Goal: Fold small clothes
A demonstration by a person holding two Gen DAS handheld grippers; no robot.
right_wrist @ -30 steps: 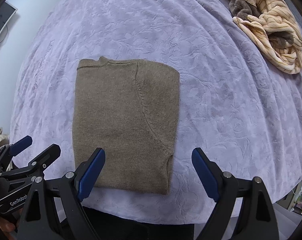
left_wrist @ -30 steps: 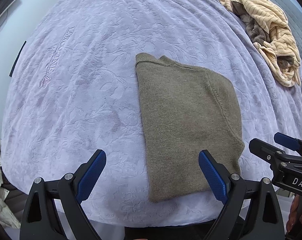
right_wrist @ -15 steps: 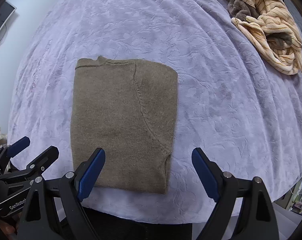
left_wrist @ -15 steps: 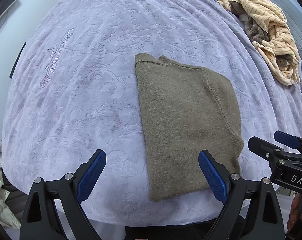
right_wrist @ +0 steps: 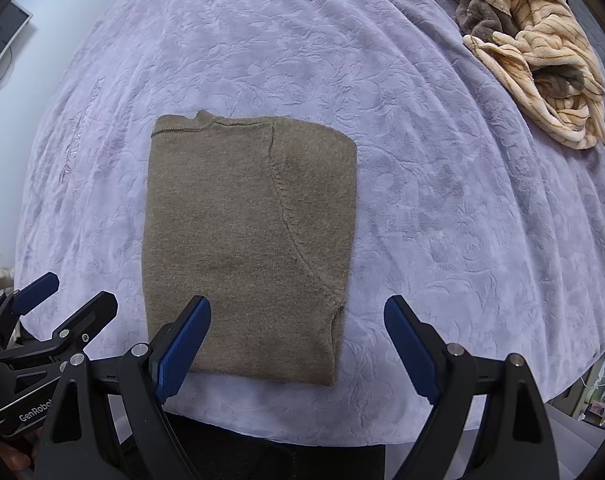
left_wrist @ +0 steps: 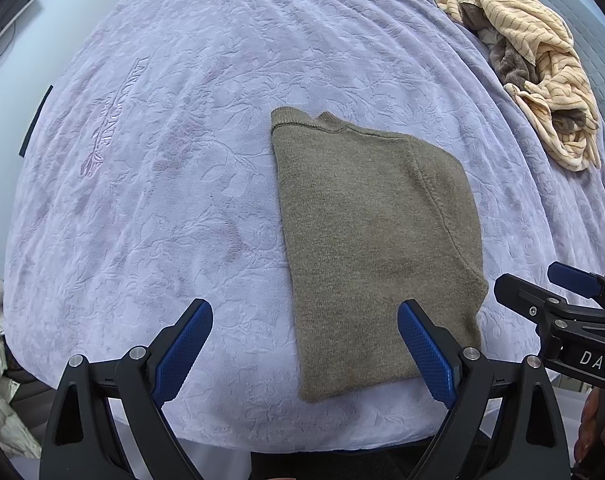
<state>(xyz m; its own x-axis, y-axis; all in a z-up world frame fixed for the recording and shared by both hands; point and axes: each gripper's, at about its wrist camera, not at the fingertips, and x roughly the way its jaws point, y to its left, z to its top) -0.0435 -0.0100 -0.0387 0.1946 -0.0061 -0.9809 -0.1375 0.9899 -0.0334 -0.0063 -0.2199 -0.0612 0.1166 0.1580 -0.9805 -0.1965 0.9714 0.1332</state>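
An olive-brown knit sweater (left_wrist: 376, 236) lies folded into a flat rectangle on the lavender bedspread (left_wrist: 174, 184), collar at the far end. It also shows in the right wrist view (right_wrist: 246, 240). My left gripper (left_wrist: 304, 344) is open and empty, above the sweater's near left corner. My right gripper (right_wrist: 298, 346) is open and empty, above the sweater's near right corner. Each gripper shows at the edge of the other's view: the right one (left_wrist: 558, 292) and the left one (right_wrist: 62, 296).
A crumpled heap of cream striped and grey clothes (left_wrist: 538, 64) lies at the far right of the bed, also in the right wrist view (right_wrist: 542, 48). The bed's near edge runs just below the sweater. A dark monitor (right_wrist: 2, 40) stands at the far left.
Both grippers have drifted slightly, so the sweater sits a little lower and closer in the views. The sweater itself has not moved. Both grippers stay open.
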